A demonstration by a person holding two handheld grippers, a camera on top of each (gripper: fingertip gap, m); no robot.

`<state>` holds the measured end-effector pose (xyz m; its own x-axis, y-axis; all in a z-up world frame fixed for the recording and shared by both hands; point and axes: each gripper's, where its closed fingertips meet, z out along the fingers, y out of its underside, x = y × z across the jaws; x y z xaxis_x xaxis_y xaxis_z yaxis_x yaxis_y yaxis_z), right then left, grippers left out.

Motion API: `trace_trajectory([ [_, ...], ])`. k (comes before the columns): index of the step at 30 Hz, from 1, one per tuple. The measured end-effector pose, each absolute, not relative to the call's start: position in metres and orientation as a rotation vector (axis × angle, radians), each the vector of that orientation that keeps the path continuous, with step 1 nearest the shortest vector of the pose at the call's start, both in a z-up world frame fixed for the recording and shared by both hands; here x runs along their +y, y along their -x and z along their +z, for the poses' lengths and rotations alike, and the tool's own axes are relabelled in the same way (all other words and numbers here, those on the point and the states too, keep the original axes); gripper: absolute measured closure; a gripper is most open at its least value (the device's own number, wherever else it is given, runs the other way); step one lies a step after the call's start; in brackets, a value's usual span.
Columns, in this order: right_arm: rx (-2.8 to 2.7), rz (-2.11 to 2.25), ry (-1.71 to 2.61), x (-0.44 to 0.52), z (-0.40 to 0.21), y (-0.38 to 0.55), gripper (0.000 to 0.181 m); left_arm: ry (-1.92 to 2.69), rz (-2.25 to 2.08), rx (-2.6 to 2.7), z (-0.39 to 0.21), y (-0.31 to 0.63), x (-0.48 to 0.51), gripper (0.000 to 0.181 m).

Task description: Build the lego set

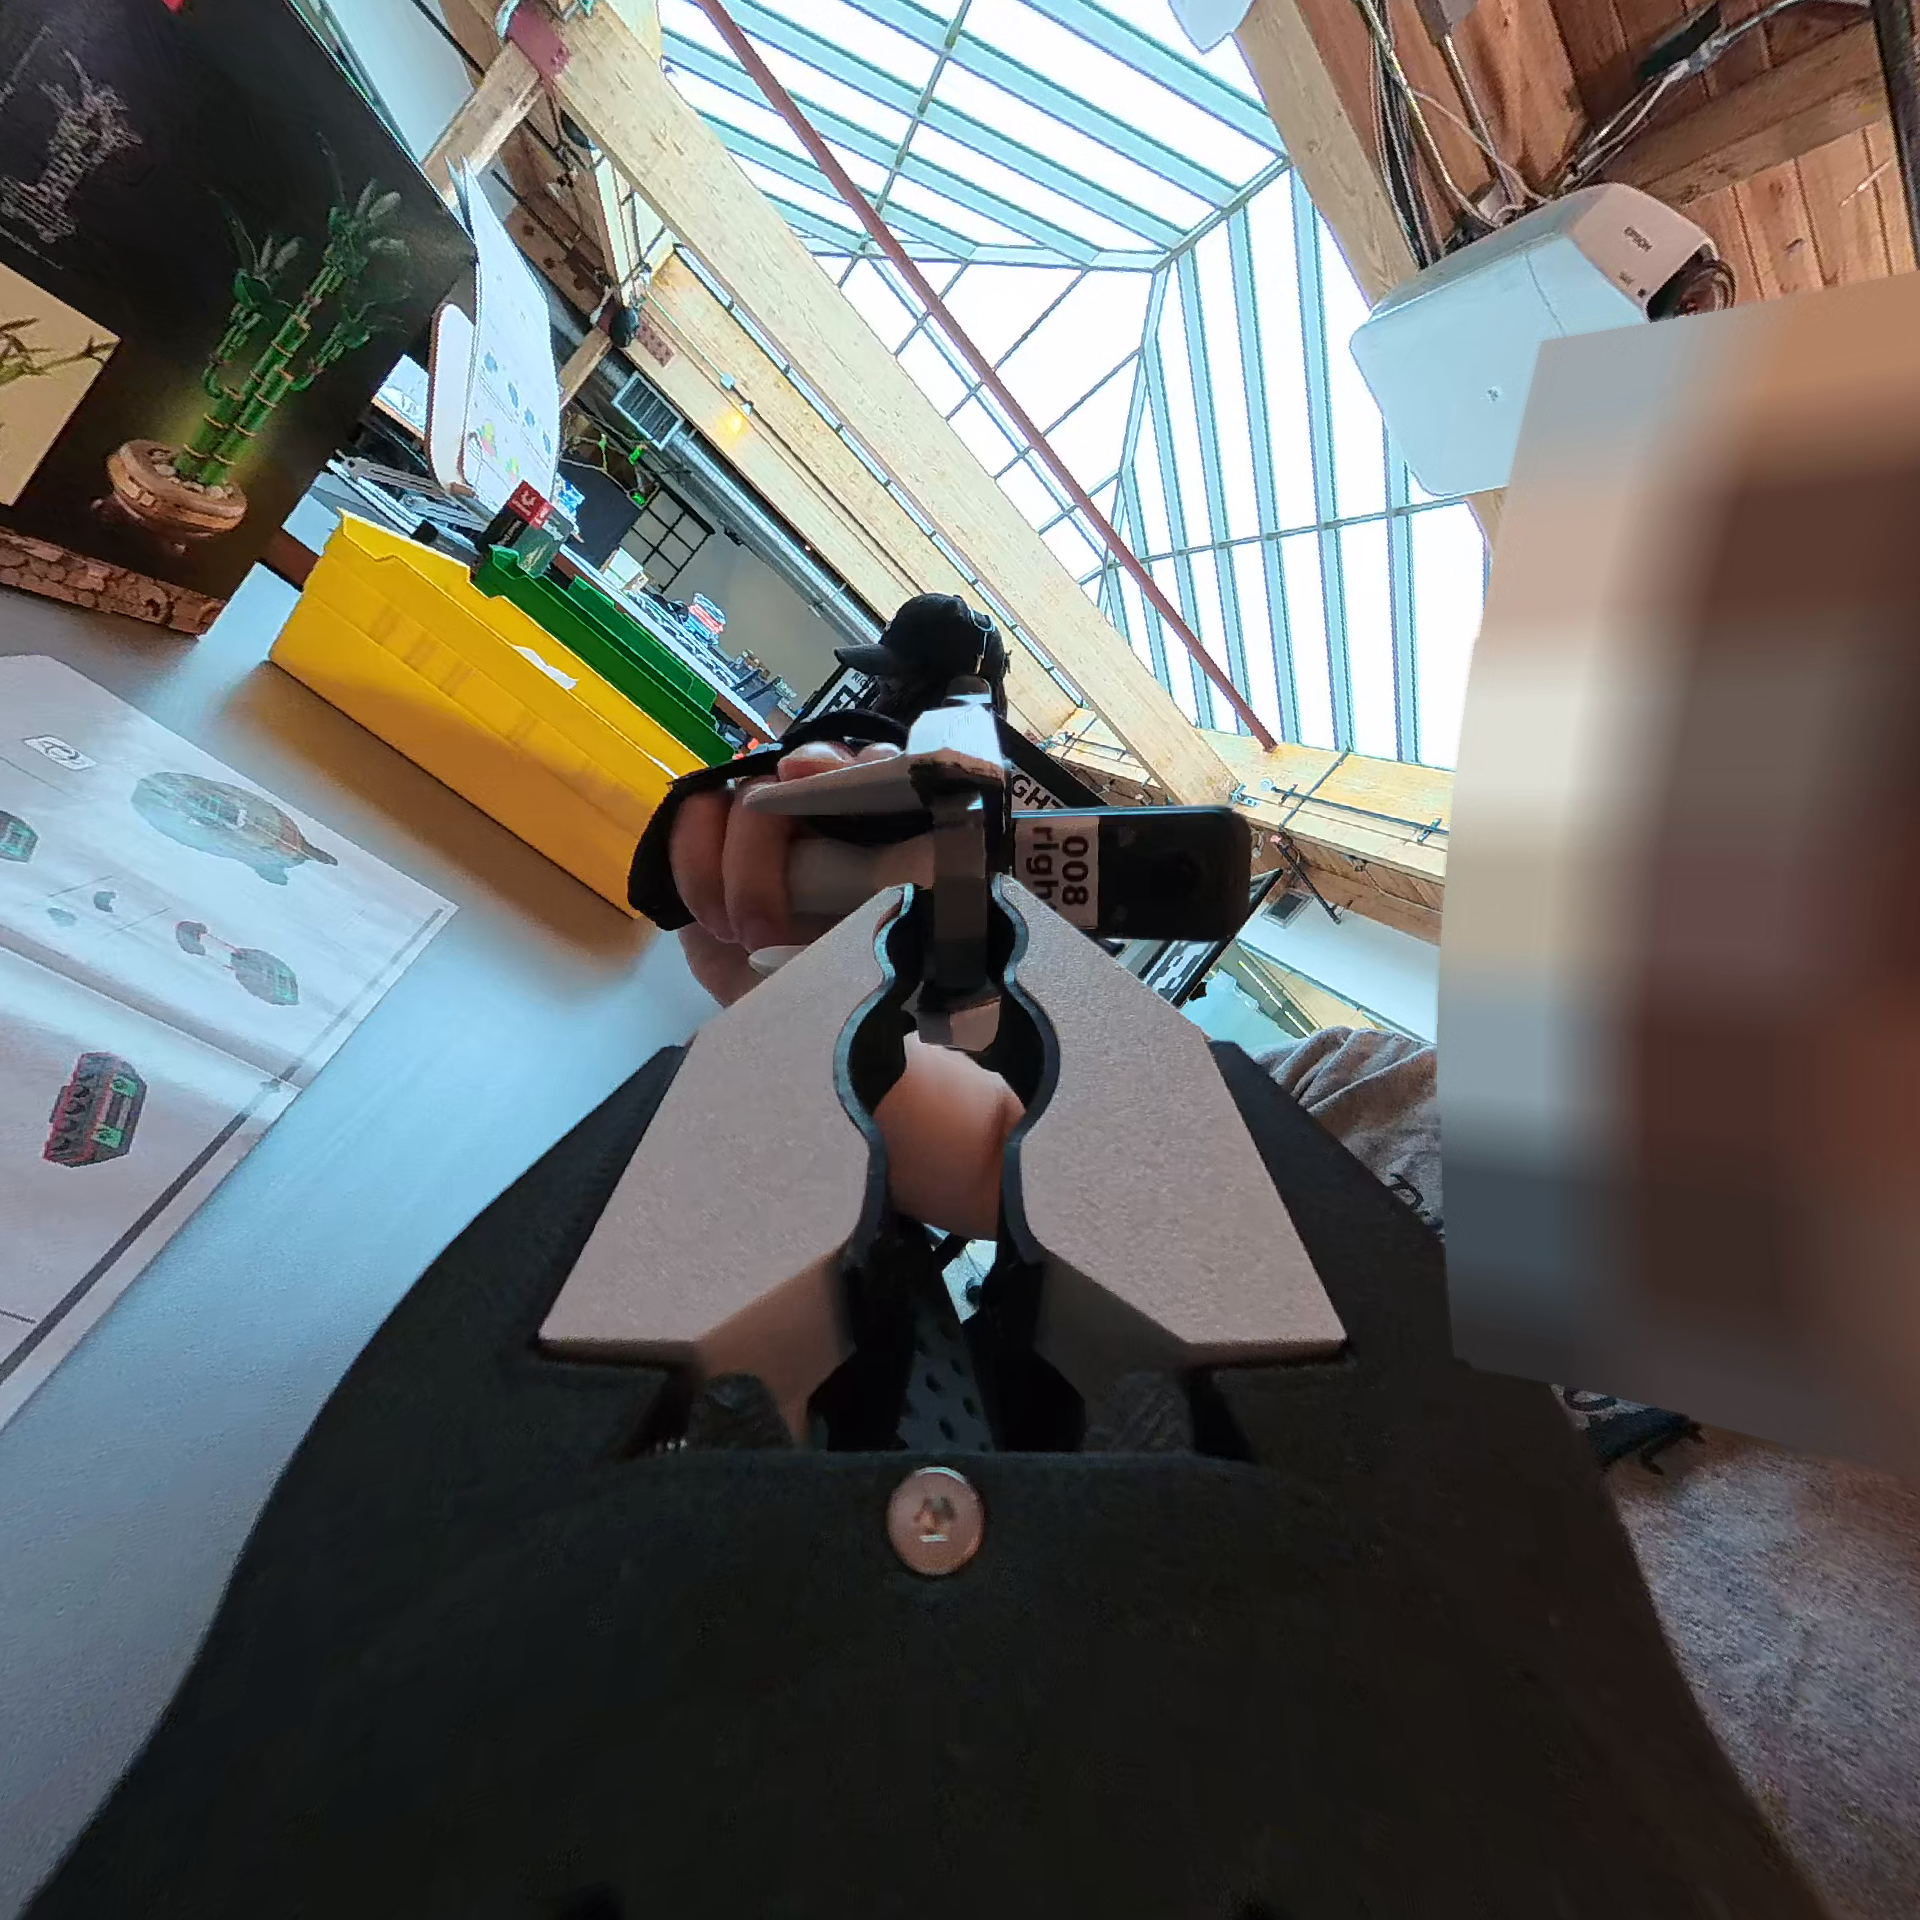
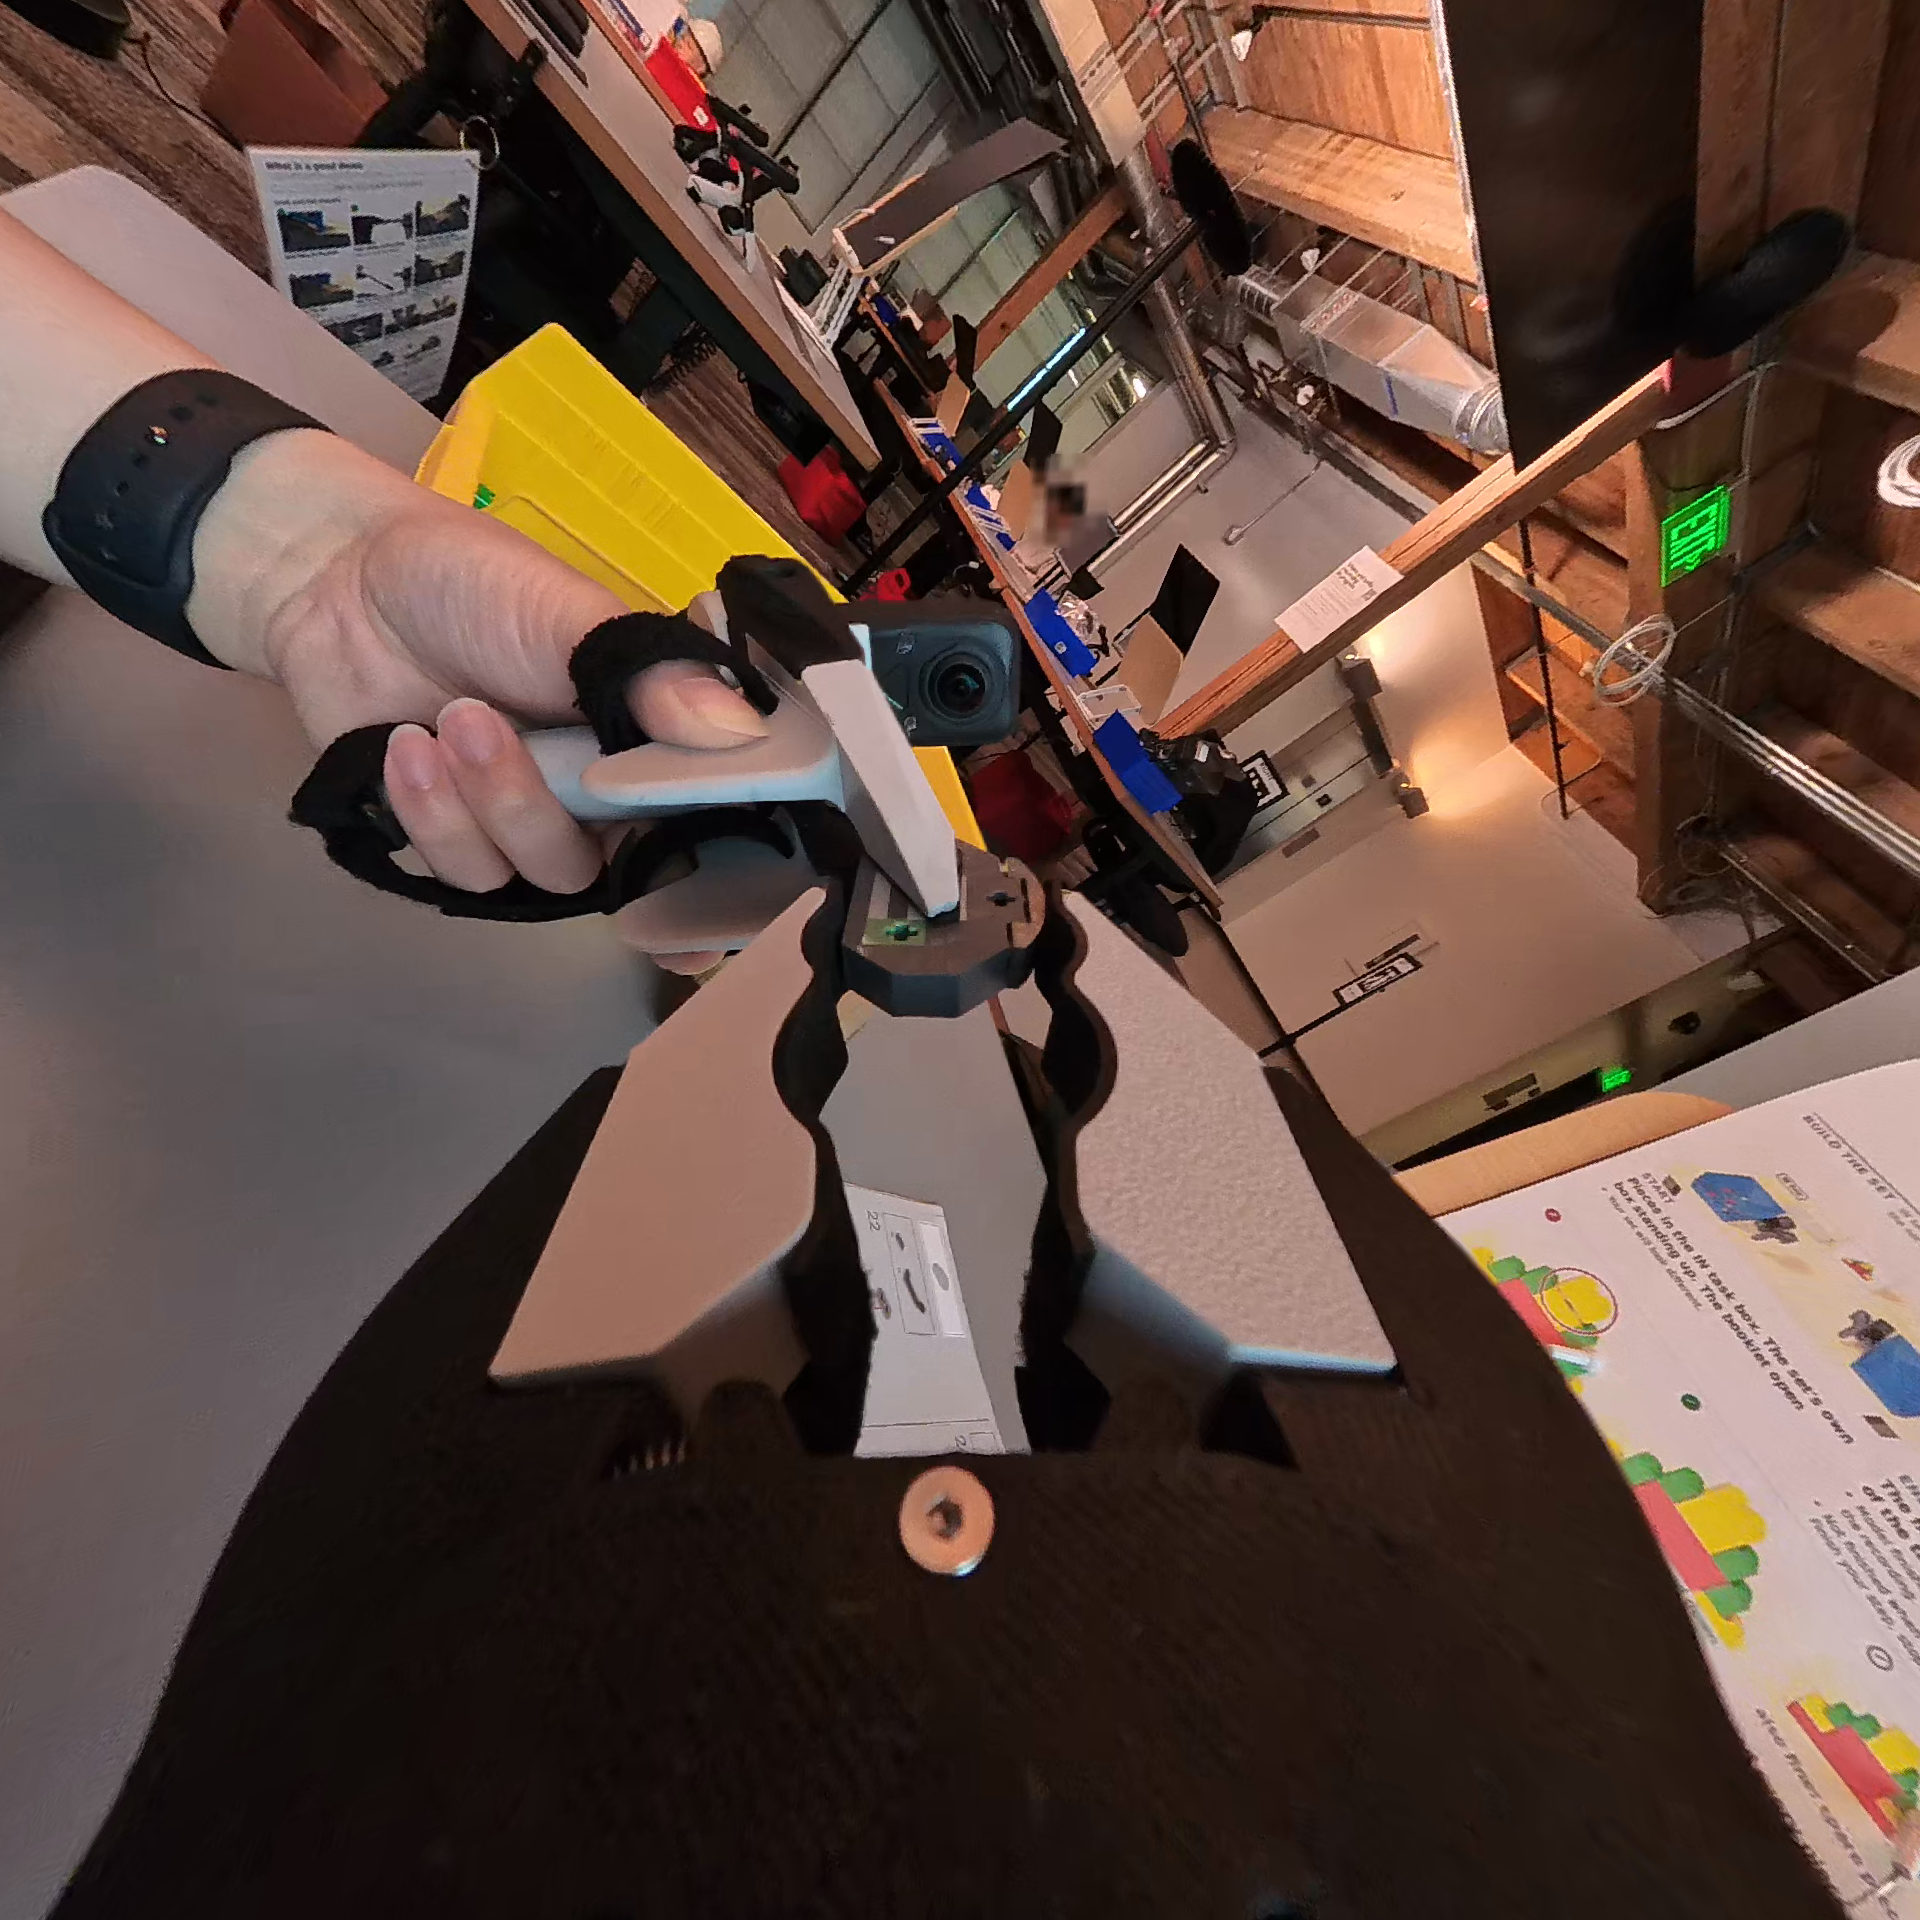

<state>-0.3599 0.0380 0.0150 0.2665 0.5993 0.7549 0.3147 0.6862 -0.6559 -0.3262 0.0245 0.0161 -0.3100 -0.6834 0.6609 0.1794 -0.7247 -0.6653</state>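
A small lego assembly (image 2: 940, 951), a dark octagonal base with a brown top and a green piece, is held in the air between both grippers. My right gripper (image 2: 935, 935) grips it by its sides. My left gripper (image 1: 951, 914) is closed on it from top and bottom, so it shows edge-on as a dark strip (image 1: 951, 935). In the right wrist view one pale finger (image 2: 883, 769) of the left gripper presses on the brown top. The other finger is under the assembly. The right gripper's camera (image 1: 1164, 873) faces me.
An open instruction booklet (image 1: 156, 935) lies on the grey table (image 1: 416, 1143) at left. Behind it are a yellow bin (image 1: 468, 686), a green bin (image 1: 623, 644) and the dark set box (image 1: 208, 312). A printed sheet (image 2: 1714, 1403) lies at right. Both grippers' tips are close together, under 4 cm apart.
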Motion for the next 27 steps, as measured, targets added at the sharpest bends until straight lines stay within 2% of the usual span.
trace_trajectory([
  [13,-1.328,0.258,0.84,0.038,0.014,0.36,0.147,1.415,-2.04,0.664,0.015,0.326,0.025,0.172],
  [22,-1.37,0.188,0.865,0.046,0.001,0.364,0.14,1.517,-1.895,0.703,0.003,0.322,0.029,0.172],
  [27,-1.382,0.179,0.877,0.046,-0.001,0.362,0.145,1.539,-1.871,0.722,-0.001,0.32,0.029,0.173],
])
